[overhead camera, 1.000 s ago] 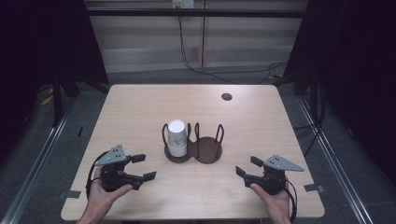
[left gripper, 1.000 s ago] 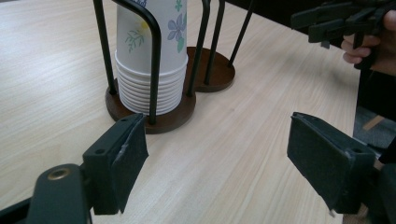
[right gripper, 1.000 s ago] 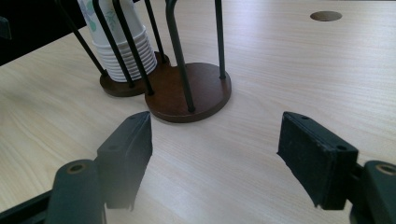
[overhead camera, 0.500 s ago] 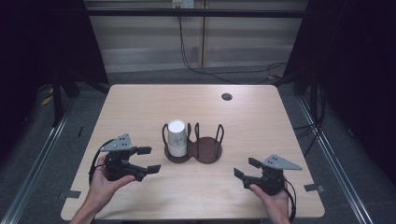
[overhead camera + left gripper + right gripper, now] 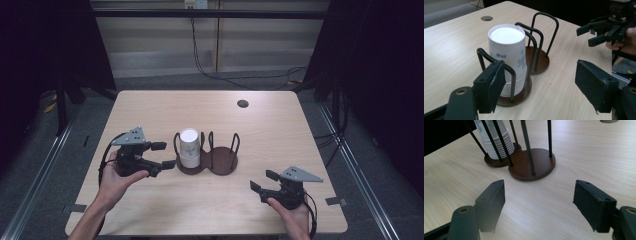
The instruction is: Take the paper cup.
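A stack of upside-down white paper cups (image 5: 190,147) (image 5: 507,50) (image 5: 496,137) stands in the left bay of a brown two-bay holder (image 5: 222,161) (image 5: 541,61) (image 5: 534,163) with black wire hoops. The right bay holds nothing. My left gripper (image 5: 168,155) (image 5: 544,87) is open, held just left of the cups with its jaws pointing at them, touching nothing. My right gripper (image 5: 260,180) (image 5: 539,202) is open near the table's front right, aimed at the holder from a distance; it also shows far off in the left gripper view (image 5: 594,31).
A wooden table (image 5: 280,130) carries the holder at its middle. A round cable hole (image 5: 243,103) (image 5: 486,18) sits at the back right. Cables run on the floor behind the table. Dark frames flank both sides.
My left gripper has moved up the table and rightward, closing in on the cup stack. The right gripper has barely shifted. Both stayed open.
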`<state>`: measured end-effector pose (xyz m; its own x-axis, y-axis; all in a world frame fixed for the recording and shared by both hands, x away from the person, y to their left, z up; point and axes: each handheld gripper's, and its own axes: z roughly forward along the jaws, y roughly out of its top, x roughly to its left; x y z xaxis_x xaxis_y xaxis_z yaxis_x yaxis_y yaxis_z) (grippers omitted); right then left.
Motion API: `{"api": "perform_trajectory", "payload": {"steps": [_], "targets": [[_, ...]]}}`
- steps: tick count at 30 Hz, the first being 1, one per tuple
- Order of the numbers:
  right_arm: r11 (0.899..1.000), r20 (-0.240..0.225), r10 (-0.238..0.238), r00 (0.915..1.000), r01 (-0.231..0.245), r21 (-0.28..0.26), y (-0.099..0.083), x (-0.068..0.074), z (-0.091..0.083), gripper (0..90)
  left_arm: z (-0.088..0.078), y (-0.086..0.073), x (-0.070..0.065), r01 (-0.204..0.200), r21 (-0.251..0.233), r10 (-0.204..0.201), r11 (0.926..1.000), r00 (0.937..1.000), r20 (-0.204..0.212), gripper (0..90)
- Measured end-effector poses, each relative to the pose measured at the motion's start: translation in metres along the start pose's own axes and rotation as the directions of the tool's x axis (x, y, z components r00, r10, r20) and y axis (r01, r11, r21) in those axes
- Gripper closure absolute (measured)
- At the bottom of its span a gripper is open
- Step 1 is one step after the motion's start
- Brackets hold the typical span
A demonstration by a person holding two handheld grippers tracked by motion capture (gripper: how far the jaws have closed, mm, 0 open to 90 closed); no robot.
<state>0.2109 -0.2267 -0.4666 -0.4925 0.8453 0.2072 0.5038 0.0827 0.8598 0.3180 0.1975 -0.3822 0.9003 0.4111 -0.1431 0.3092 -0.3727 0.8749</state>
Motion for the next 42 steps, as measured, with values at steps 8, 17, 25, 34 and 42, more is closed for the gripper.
{"api": "perform_trajectory", "payload": {"steps": [8, 17, 25, 34, 42], "targets": [[1.0, 0.0, 0.0, 1.0, 0.0, 0.002, 0.0, 0.0, 0.0, 25.2, 0.001, 0.015, 0.002, -0.033, -0.021, 0.033, 0.9992, 0.9993, -0.017, 38.3], [1.0, -0.01, 0.011, 0.9999, -0.011, -0.004, 0.0, 0.0, 0.0, 25.6, 0.008, 0.027, 0.007, 0.012, -0.011, -0.012, 0.9999, 0.9996, 0.025, 41.1], [1.0, -0.016, 0.013, 0.9998, -0.013, -0.005, 0.0, 0.0, -0.001, 25.5, 0.013, 0.038, 0.017, 0.034, -0.03, -0.032, 0.999, 0.9958, 0.086, 44.5], [1.0, -0.037, 0.007, 0.9993, -0.007, 0.008, 0.0, 0.002, 0.002, 25.0, 0.027, 0.056, 0.025, 0.03, 0.122, -0.037, 0.9921, 0.9979, 0.054, 40.4], [1.0, -0.054, 0.009, 0.9985, -0.008, 0.016, 0.0, 0.002, 0.002, 24.6, 0.039, 0.063, 0.029, 0.026, 0.176, -0.028, 0.9841, 0.9996, 0.008, 26.3]]}}
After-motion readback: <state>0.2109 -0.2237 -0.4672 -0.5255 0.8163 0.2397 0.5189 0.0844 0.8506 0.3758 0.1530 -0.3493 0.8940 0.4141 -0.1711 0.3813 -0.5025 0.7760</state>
